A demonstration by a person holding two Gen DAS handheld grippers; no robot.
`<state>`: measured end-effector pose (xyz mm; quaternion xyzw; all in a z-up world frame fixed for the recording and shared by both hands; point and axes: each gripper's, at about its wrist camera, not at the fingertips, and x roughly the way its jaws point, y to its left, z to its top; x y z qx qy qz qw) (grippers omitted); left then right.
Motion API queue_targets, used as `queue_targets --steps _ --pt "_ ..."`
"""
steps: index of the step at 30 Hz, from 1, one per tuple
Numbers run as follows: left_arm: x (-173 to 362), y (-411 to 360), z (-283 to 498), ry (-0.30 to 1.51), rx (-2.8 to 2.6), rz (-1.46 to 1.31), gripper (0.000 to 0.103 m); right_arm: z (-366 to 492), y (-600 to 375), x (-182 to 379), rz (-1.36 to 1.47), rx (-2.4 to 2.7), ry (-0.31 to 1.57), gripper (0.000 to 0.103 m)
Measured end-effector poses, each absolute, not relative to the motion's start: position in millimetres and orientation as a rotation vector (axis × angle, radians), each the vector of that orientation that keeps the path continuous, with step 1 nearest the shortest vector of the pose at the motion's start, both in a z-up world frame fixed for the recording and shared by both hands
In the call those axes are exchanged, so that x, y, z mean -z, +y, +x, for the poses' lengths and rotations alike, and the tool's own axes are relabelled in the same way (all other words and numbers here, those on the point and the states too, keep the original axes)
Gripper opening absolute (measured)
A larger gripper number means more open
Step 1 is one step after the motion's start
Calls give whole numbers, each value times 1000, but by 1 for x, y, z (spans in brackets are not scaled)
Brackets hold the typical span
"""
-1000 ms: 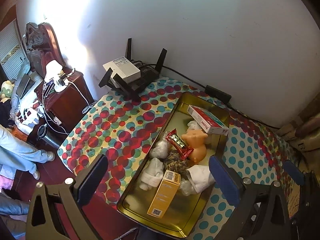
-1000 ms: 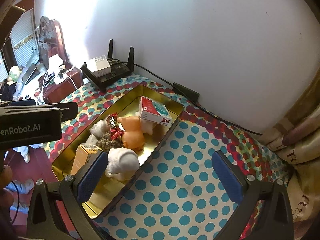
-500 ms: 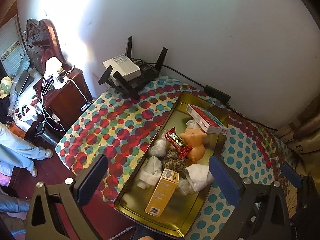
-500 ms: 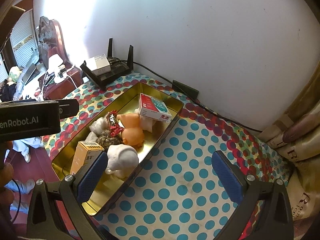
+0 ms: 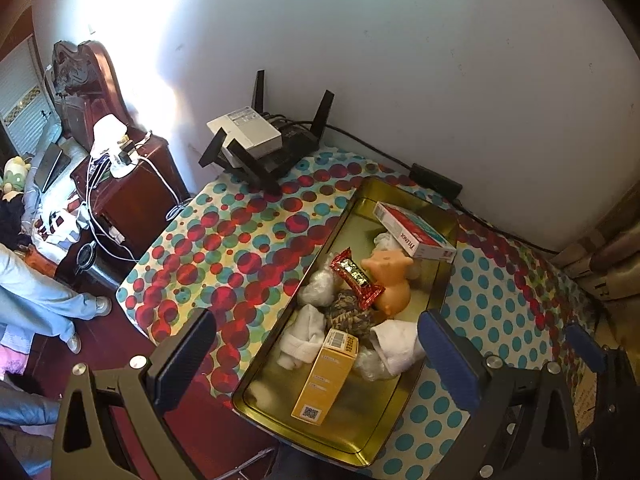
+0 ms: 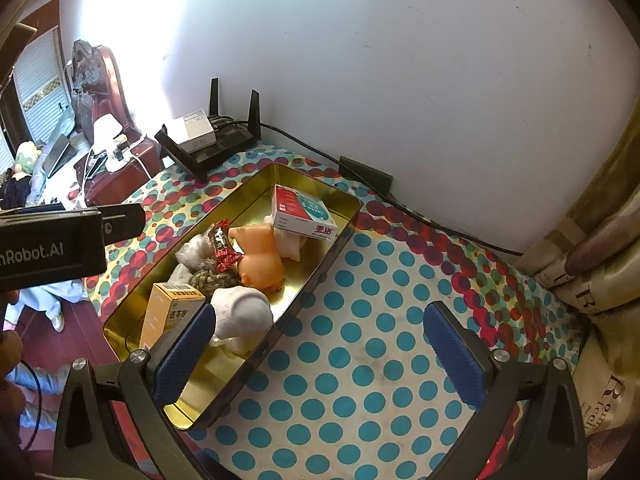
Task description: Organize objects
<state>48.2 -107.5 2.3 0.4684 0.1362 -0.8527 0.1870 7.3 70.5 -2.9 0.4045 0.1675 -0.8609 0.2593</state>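
Hovering above the polka-dot desk [image 6: 360, 360], both grippers are hanging with their fingers spread wide and nothing between them. The left gripper [image 5: 316, 364] is looking down over the near end of the gold tray [image 5: 384, 436], and the right gripper [image 6: 320, 348] is sitting off to the tray's right side, over bare teal dots, with its left finger [image 6: 184, 352] overlapping the tray's near corner in the view.

Everything to be sorted is lying heaped inside the gold tray [image 6: 344, 196]. A yellow box [image 5: 326, 376] is lying lengthwise toward the near end, leaning against a white sock [image 5: 396, 344] (rolled into a fat bundle) and a second white cloth [image 5: 302, 340] on its other side. Behind them a brown rope knot [image 5: 348, 316] is sitting just beside an orange pig toy [image 5: 390, 280], and a red snack wrapper [image 5: 356, 278] is resting across the two. A crinkled clear bag [image 5: 320, 288] is lying against the tray's left wall. At the far end, a red and white box [image 6: 304, 216] is propped tilted on something white.

Beyond the tray, a black router [image 5: 276, 152] with a white box on top is standing against the wall.
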Motion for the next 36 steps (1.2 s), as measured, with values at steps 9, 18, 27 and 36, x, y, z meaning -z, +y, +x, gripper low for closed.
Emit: queue_targets --steps 9,18,27,36 --pt "0 -104 48 377 2405 1336 103 8 71 3 1094 2332 455 103" --pt "3 -103 48 384 2394 1364 103 7 71 3 1093 2334 457 103" --pt "3 -105 48 393 2381 1358 103 15 71 1 1074 2344 486 103" --pt "7 -108 47 411 2383 1368 103 15 71 1 1084 2336 488 103"
